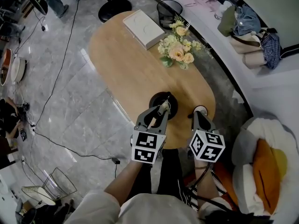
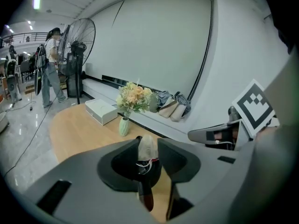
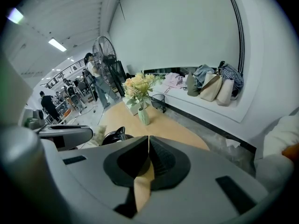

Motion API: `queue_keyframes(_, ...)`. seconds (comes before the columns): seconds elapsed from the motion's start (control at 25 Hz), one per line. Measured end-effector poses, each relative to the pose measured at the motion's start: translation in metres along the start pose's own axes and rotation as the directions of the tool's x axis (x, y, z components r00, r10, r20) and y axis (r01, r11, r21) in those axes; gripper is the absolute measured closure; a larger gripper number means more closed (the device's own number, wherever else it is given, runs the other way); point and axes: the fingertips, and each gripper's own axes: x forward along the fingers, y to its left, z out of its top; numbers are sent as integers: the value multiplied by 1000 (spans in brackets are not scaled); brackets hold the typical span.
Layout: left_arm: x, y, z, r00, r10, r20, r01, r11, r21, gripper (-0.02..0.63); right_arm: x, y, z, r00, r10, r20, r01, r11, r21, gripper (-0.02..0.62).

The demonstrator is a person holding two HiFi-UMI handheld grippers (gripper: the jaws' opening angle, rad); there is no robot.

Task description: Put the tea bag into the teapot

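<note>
The black teapot (image 1: 156,101) stands near the front edge of the oval wooden table (image 1: 126,69). My left gripper (image 1: 164,107) hovers right over it, its jaws a little apart. The pale tea bag (image 2: 147,148) stands upright between them, and its red-and-white string dangles over the dark teapot (image 2: 149,174) below. I cannot see the pads pressing on the bag. My right gripper (image 1: 200,113), to the right of the pot, is shut and empty. In the right gripper view the jaws (image 3: 148,143) meet, with the teapot (image 3: 114,135) to the left.
A white box (image 1: 143,28) and a bouquet in a green vase (image 1: 177,48) sit at the table's far end. A small white round thing (image 1: 200,109) lies under my right gripper's tip. A wire bin (image 1: 169,10), a bench with bags and a floor fan (image 2: 77,41) lie beyond.
</note>
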Motion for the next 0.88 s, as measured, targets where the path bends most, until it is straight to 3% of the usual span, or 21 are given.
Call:
queue_keyframes(0.04,0,-1,0,1000,-5,-3,5,1000,-2,426,0,0,0,1000,1,-1,-1,1000,3,560)
queue_keyframes(0.08,1,-2,0,1000,-6,-8,6,1000,2,419,0,-1,-1,1000,1,-2,-1,1000,6,560)
queue_keyframes(0.88,0,4,-7,999,24,-25,-24,1000,3,463,3,-1,-7,1000,0,-21,1,1000,26,560)
